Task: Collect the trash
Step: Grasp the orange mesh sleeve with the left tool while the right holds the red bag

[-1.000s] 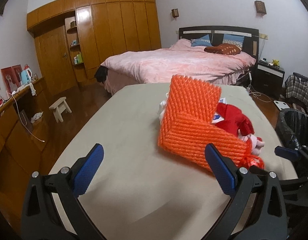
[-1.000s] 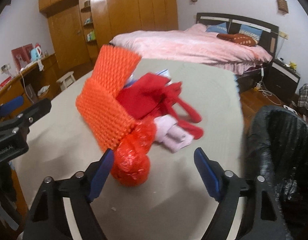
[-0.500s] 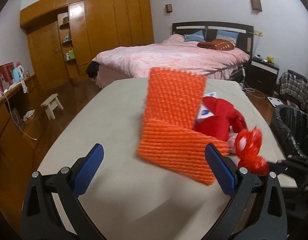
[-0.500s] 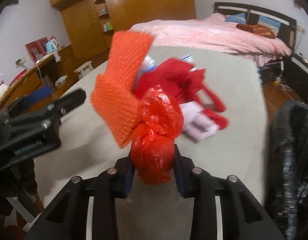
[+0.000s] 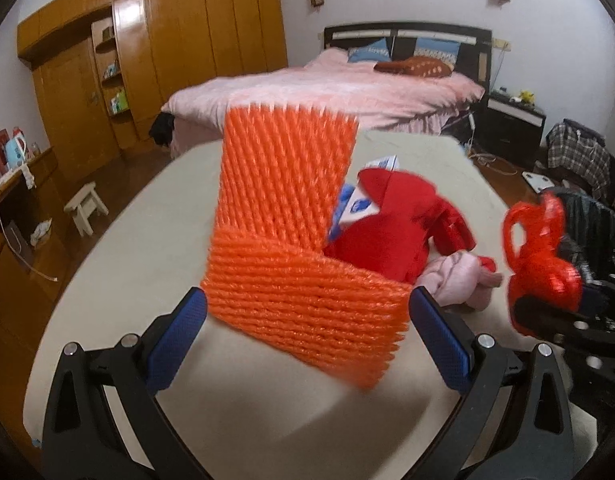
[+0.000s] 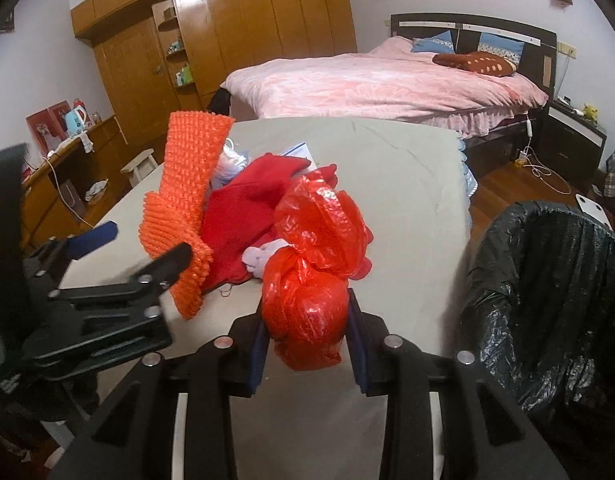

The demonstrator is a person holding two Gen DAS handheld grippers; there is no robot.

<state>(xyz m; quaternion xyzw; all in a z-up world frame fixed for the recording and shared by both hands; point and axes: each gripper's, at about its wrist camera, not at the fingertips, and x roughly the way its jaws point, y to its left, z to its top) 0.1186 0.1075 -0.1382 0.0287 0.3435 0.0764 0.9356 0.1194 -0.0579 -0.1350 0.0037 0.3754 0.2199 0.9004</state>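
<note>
A knotted red plastic bag [image 6: 307, 280] is clenched in the right tool [image 6: 305, 344], near the black-lined bin [image 6: 555, 280]. The left tool [image 5: 307, 336], released, flanks orange foam netting [image 5: 291, 240] left on the bench [image 5: 147, 240].

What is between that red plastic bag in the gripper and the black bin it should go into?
Nothing visible. The right gripper is shut on the red plastic bag, above the table's near corner. The black-lined bin stands open just to the right, with only clear air between them.
</note>
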